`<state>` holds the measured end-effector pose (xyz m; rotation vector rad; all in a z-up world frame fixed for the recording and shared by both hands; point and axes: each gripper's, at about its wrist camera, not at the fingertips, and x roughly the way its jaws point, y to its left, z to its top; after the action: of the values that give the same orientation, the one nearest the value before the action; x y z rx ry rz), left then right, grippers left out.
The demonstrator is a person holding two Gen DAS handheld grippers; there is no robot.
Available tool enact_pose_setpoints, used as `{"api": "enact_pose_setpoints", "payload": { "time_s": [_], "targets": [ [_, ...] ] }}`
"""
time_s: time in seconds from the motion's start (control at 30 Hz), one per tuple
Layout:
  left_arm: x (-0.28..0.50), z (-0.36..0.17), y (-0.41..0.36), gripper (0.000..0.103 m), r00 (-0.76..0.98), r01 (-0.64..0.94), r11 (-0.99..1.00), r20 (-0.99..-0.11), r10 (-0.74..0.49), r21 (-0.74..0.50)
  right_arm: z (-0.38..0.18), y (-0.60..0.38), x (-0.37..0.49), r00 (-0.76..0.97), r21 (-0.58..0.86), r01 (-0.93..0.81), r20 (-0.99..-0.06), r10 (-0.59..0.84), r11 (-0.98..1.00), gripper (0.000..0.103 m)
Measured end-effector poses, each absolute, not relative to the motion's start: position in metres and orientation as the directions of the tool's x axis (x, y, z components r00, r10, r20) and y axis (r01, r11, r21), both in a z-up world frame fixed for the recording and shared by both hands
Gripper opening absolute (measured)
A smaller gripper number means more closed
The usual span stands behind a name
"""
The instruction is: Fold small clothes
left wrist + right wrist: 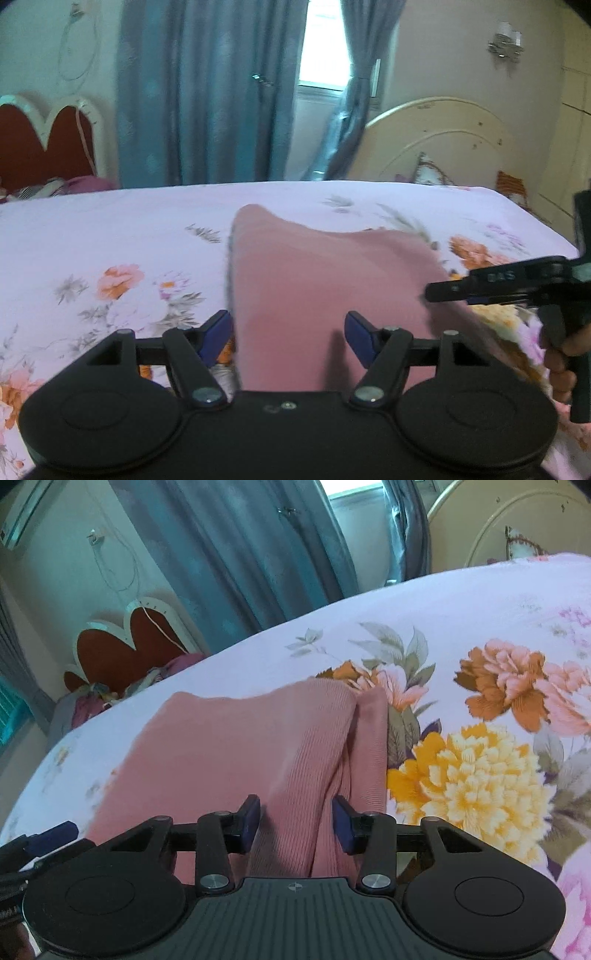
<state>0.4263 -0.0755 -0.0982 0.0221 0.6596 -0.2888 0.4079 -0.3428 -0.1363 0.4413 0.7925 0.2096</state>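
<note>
One pink ribbed knit garment (pixel 258 746) is spread on the one floral bedsheet (pixel 480 635), running forward from between both sets of jaws. The left gripper (pixel 288 339) is held wide, cloth beneath it but unpinched. The right gripper (pixel 295 823) is narrower around a raised ridge; whether its pads press cannot be told. A single layer could be pinched, so the fold might be dragged askew. Two grippers are counted.

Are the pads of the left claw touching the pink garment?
Apart. In the left wrist view the left claw stands open, and both blue pads show clear gaps to the pink garment between them.
</note>
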Motion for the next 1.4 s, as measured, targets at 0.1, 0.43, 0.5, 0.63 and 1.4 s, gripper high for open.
{"api": "enact_pose_setpoints", "payload": {
  "time_s": [0.1,0.43,0.5,0.63,1.4],
  "targets": [
    [0.425,-0.103,-0.069,0.067,0.751,0.264,0.962,-0.611,-0.251,-0.072,-0.142,-0.34,0.414,0.668,0.441,-0.03,-0.659,0.346,0.897,0.043],
    [0.445,-0.105,-0.074,0.067,0.76,0.282,0.954,-0.584,-0.287,-0.102,-0.119,-0.338,0.411,0.745,0.335,-0.061,-0.611,0.266,0.94,0.009],
    [0.449,-0.102,-0.078,0.067,0.768,0.29,0.951,-0.567,-0.298,-0.106,-0.109,-0.344,0.41,0.774,0.319,-0.065,-0.582,0.249,0.946,0.008],
    [0.461,-0.118,-0.086,0.069,0.738,0.279,0.954,-0.61,-0.288,-0.113,-0.144,-0.353,0.423,0.682,0.332,0.008,-0.692,0.237,0.943,0.009],
    [0.54,-0.123,-0.078,0.064,0.695,0.19,0.95,-0.649,-0.308,-0.247,-0.137,-0.356,0.466,0.713,0.328,0.031,-0.669,0.209,0.944,0.011]
  ]
}}
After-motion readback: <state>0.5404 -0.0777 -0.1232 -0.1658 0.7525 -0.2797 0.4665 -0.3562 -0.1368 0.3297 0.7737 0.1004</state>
